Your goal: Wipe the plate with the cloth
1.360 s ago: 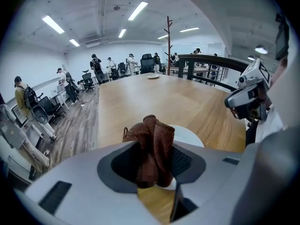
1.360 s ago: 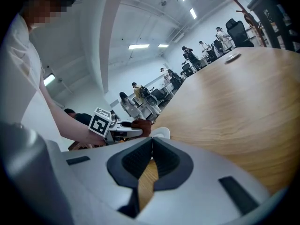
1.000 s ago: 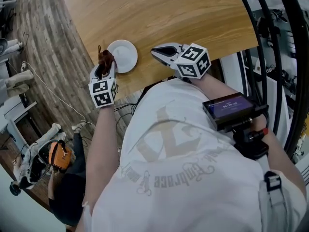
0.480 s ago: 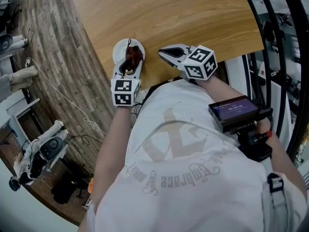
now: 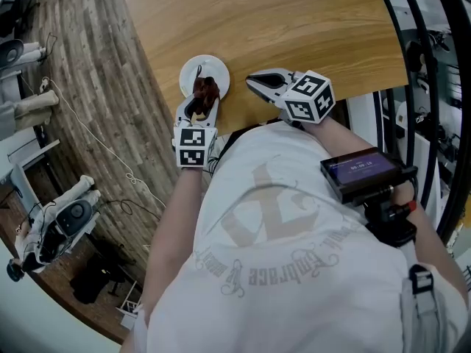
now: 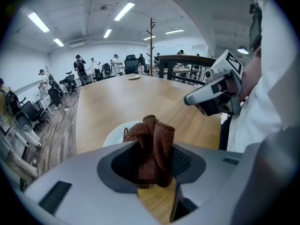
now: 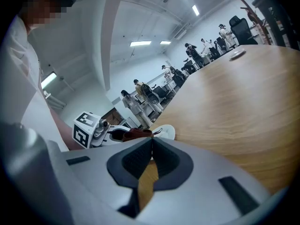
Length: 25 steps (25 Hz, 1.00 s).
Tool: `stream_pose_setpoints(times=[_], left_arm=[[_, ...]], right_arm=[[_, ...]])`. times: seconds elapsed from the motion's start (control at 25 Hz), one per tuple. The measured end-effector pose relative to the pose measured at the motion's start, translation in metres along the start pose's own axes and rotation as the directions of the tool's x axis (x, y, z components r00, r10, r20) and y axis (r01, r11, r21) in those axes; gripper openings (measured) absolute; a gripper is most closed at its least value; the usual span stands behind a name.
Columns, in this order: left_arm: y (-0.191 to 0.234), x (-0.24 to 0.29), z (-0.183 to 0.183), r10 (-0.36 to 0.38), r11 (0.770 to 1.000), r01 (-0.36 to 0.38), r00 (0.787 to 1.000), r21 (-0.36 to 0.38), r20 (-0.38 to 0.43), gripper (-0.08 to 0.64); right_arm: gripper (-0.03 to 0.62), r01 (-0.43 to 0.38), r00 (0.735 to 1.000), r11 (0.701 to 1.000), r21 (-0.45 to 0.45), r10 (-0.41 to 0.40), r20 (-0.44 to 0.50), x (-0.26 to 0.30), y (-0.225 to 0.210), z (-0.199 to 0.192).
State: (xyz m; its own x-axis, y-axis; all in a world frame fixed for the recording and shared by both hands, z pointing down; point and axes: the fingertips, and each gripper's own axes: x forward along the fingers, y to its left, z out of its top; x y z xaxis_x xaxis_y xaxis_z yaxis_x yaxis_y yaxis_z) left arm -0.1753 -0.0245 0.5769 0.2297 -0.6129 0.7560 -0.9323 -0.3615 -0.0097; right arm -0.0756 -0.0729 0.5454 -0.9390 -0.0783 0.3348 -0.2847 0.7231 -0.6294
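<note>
A small white plate (image 5: pixel 193 70) sits near the curved front edge of the wooden table (image 5: pixel 294 28). My left gripper (image 5: pixel 203 94) is shut on a brown cloth (image 5: pixel 206 89), which hangs over the plate's near half. In the left gripper view the cloth (image 6: pixel 153 144) bunches between the jaws with the plate (image 6: pixel 117 134) just beyond. My right gripper (image 5: pixel 254 81) hovers to the right of the plate, jaws closed on nothing. The right gripper view shows the plate (image 7: pixel 165 132), the cloth (image 7: pixel 133 133) and the left gripper (image 7: pixel 123 135) to its left.
The table's curved edge runs close beside the plate, with wood-plank floor (image 5: pixel 88 109) beyond it to the left. Cables and a white device (image 5: pixel 55 223) lie on the floor. Far off, office chairs and people stand around the room.
My left gripper carried the cloth rightward from the plate's left side onto the plate a second ago, and has since shifted only slightly. The right gripper stayed about where it was.
</note>
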Motion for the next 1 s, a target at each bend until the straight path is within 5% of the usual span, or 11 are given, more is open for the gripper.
stream_pose_setpoints(times=[0.48,0.76,1.0], left_arm=[[0.072,-0.028,-0.014,0.176,0.973,-0.172,0.984,-0.156,0.014,0.170],[0.073,-0.032,0.009,0.178,0.970,-0.156,0.978,-0.188,0.105,0.170],[0.066,-0.043,0.011,0.178,0.950,-0.123,0.969,-0.288,0.172,0.170]], right_arm=[[0.012,-0.014,0.999,1.000,-0.026,0.013,-0.033,0.006,0.005,0.004],[0.012,-0.008,0.999,0.998,-0.070,0.005,-0.034,0.012,-0.002,0.020],[0.012,-0.026,0.999,0.988,-0.149,0.021,-0.034,0.020,0.010,0.048]])
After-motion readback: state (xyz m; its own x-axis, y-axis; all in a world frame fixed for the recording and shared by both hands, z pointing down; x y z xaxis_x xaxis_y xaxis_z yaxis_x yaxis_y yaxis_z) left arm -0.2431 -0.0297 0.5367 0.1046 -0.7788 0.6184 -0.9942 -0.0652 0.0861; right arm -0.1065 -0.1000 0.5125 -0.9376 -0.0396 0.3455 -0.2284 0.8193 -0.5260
